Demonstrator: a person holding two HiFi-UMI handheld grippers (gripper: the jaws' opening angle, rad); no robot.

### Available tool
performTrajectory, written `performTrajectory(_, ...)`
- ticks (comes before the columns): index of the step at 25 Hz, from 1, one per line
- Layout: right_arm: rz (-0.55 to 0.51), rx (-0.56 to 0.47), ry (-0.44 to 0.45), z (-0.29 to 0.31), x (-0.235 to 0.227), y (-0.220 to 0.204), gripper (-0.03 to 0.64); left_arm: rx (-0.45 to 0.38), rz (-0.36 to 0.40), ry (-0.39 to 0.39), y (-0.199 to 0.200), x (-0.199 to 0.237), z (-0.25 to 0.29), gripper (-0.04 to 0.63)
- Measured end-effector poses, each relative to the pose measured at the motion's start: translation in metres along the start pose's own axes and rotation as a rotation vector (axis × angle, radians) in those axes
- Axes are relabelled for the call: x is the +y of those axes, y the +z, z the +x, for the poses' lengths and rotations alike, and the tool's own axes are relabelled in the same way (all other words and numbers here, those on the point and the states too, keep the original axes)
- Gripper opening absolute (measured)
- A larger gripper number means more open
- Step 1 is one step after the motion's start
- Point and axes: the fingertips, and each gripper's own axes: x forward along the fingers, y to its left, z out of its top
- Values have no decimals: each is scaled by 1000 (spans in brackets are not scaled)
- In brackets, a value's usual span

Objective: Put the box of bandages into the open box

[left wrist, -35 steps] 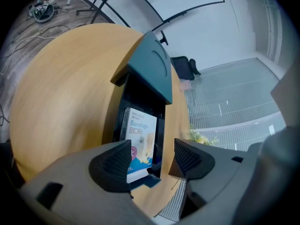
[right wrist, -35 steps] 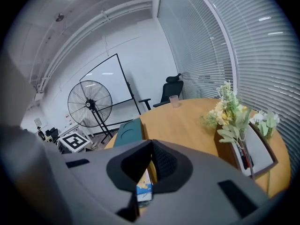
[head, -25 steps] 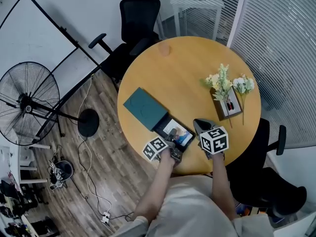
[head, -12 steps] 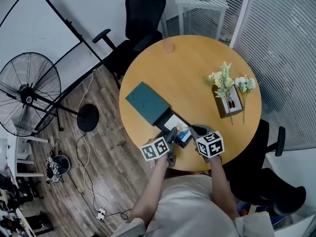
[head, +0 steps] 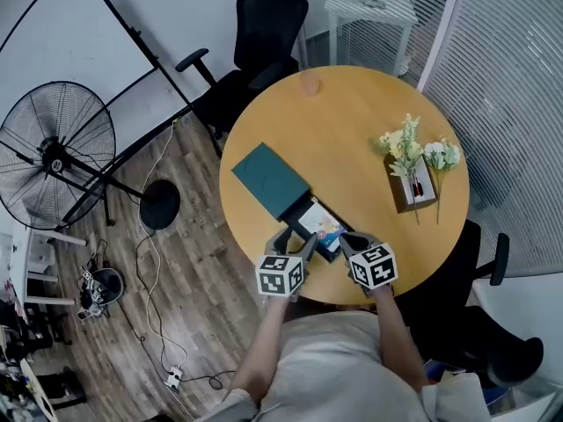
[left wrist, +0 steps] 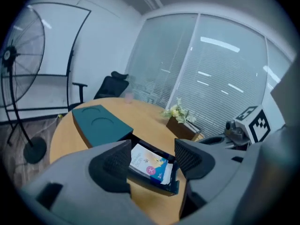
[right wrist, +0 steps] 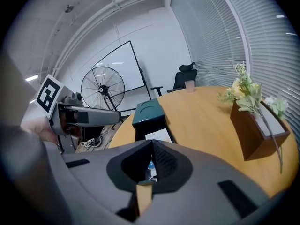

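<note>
Round wooden table [head: 352,121], office blinds behind. The bandage box [left wrist: 149,162], glossy white and blue card, lies flat in the open box [left wrist: 156,187], a shallow dark tray touching its teal lid [head: 270,178]. In its own view, the right gripper [head: 346,238], jaws pressed together and empty, hides most of the bandage box. The left gripper [head: 295,240] hovers near the tray, its ribbed pads wide apart and holding nothing.

bandages [head: 323,228] inside the open box [head: 300,214] on the table [head: 361,121]
left gripper [head: 296,243] and right gripper [head: 349,241] just beside it; lid [head: 269,179] touches it
</note>
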Motion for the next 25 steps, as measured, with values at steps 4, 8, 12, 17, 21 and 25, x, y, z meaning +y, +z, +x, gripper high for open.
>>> performTrajectory(4, 12, -2, -17, -2, -4, -7, -3, 13, 135, 25, -5, 0, -6, 262)
performTrajectory(8, 25, -12, -30, -4, -9, -8, -3, -7, 168, 33, -4, 3, -9, 262)
performTrajectory(12, 38, -26, -31, -5, -12, -5, -3, -26, 161, 40, -2, 7, -10, 261)
performTrajectory(17, 46, -36, -26, -5, -11, -4, -3, -42, 139, 25, -3, 5, -12, 243)
performTrajectory(21, 49, -42, -19, -4, -10, -2, -3, -66, 146, 30, 0, 4, -14, 147)
performTrajectory(25, 51, -44, -11, -3, -8, -3, -3, -89, 122, 47, 2, 7, -18, 51)
